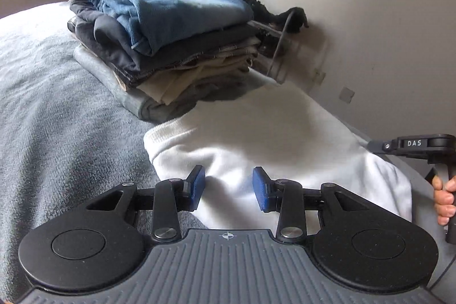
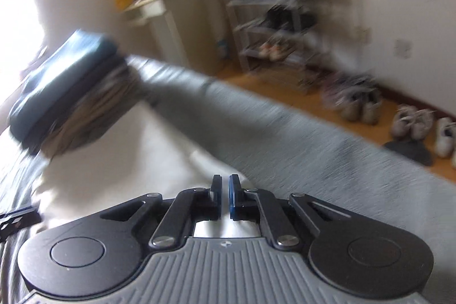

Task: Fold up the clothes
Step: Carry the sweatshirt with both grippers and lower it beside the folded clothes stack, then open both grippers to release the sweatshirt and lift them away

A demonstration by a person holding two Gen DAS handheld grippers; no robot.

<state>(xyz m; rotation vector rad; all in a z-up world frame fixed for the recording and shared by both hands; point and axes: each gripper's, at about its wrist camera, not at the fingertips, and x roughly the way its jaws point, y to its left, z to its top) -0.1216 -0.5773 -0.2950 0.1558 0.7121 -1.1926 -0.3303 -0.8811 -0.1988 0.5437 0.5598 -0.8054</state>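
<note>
a: white top (image 1: 256, 138) was soft, light, floppy; best pinched at a hem or corner. it lay on the bed (image 1: 57, 104) beside the stack (image 1: 159, 39).
b: left gripper (image 1: 228, 188) hung open just over it, empty. right gripper (image 2: 225, 197) was shut at its edge; blurry, possibly nipping cloth.

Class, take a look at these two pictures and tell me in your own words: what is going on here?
A person is folding laundry on a bed covered by a grey fleece blanket, holding a set of tongs in each hand. A white knit garment lies spread on the blanket. The left tongs hover over it, open and empty. The right tongs are shut near its edge; blur hides whether they pinch cloth. Beside the garment stands a stack of folded clothes, a blue denim piece on top.
</note>
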